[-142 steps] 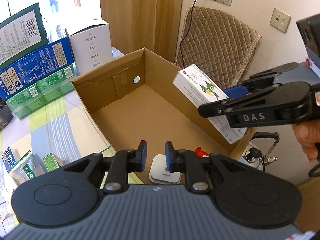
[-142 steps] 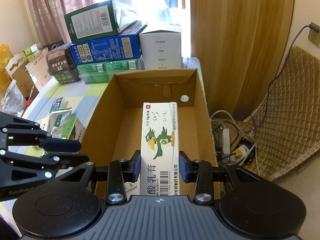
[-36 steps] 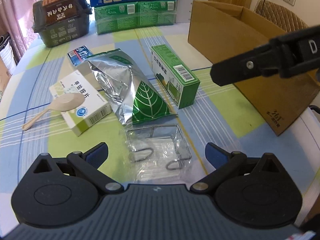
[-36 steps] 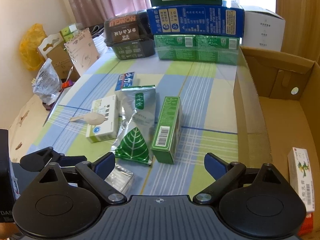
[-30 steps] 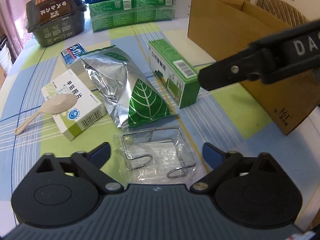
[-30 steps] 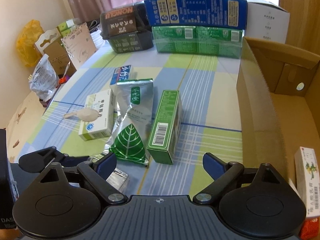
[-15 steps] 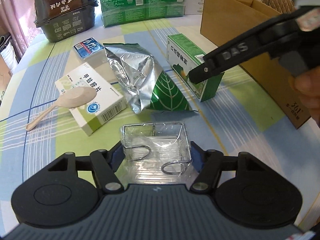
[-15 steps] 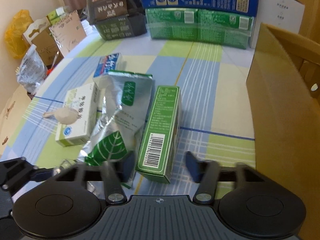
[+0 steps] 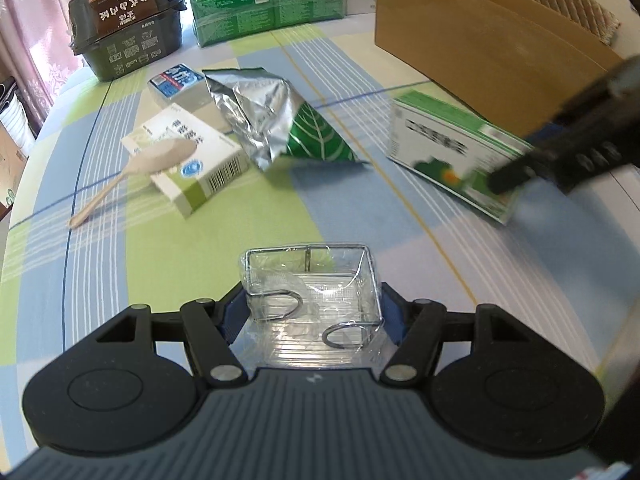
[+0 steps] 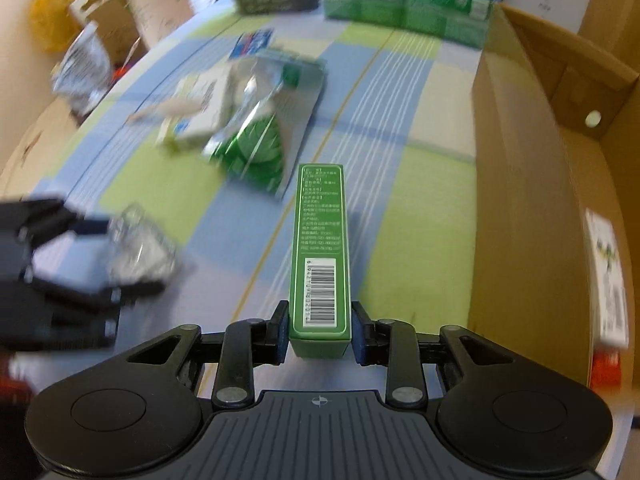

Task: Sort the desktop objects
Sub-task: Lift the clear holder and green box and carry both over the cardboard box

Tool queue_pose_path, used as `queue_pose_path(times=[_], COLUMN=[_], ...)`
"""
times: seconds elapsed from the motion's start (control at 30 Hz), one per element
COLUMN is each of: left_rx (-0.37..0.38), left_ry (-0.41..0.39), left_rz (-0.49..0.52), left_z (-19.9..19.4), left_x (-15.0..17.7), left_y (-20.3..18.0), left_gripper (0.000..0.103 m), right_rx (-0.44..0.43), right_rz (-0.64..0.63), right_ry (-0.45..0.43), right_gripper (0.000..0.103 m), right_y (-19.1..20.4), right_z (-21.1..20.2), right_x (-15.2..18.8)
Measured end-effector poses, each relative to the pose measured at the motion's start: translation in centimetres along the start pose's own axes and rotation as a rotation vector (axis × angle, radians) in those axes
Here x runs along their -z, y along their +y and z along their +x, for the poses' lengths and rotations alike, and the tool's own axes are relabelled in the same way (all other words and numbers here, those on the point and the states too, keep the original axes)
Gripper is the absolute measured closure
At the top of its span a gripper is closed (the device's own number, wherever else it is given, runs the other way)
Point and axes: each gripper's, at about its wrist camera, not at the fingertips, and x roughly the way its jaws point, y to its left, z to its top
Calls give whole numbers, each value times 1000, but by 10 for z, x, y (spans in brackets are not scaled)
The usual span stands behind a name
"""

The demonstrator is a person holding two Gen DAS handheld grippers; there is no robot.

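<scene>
A wire rack in clear plastic wrap (image 9: 308, 300) lies on the striped tablecloth, and my left gripper (image 9: 310, 316) is shut on its two sides. The same gripper (image 10: 92, 256) and rack (image 10: 140, 248) appear blurred at the left of the right wrist view. A long green box (image 10: 320, 248) with a barcode sits between the jaws of my right gripper (image 10: 320, 332), which are closing on it with the pads pressed against both long sides. In the left wrist view this green box (image 9: 448, 148) is blurred in the right gripper (image 9: 512, 176), beside the open cardboard box (image 9: 480, 48).
A silver pouch with a green leaf (image 9: 268, 120), a white-green box (image 9: 200, 164) with a pale spoon (image 9: 160, 156) on it and a small blue-white box (image 9: 176, 80) lie mid-table. A dark tub (image 9: 124, 28) and green packs (image 9: 272, 0) stand behind. A white bird-printed box (image 10: 608, 272) lies inside the cardboard box (image 10: 528, 168).
Both grippers went from wide open to shut: the left on the wrapped rack, the right on the green box. The green box has moved right, away from the silver pouch.
</scene>
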Motion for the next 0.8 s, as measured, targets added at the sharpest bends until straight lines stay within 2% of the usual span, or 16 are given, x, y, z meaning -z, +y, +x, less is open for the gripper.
queue_pose_path(times=[0.03,0.17,0.47,0.7,0.8], left_rx=[6,3,-13,-17,-14], left_ry=[3,4,-26,-25,-31], left_rz=[0,-9,-2,8,15], left_z=[-2,-8,-3,7,8], left_x=[3,11,4,4,4], left_y=[0,-1,0,0,0], left_gripper=[40,38,33,33,36], right_rx=[-6,13,6,-4,4], right_rz=[-6,-14,-43,-77,-99], right_ry=[3,-22,-31,-2,10], right_gripper=[73,47,46,46,47], right_y=[1,1,2,2,4], right_z=[-3,-7,9,28,34], right_x=[4,3,-14,-23,-24])
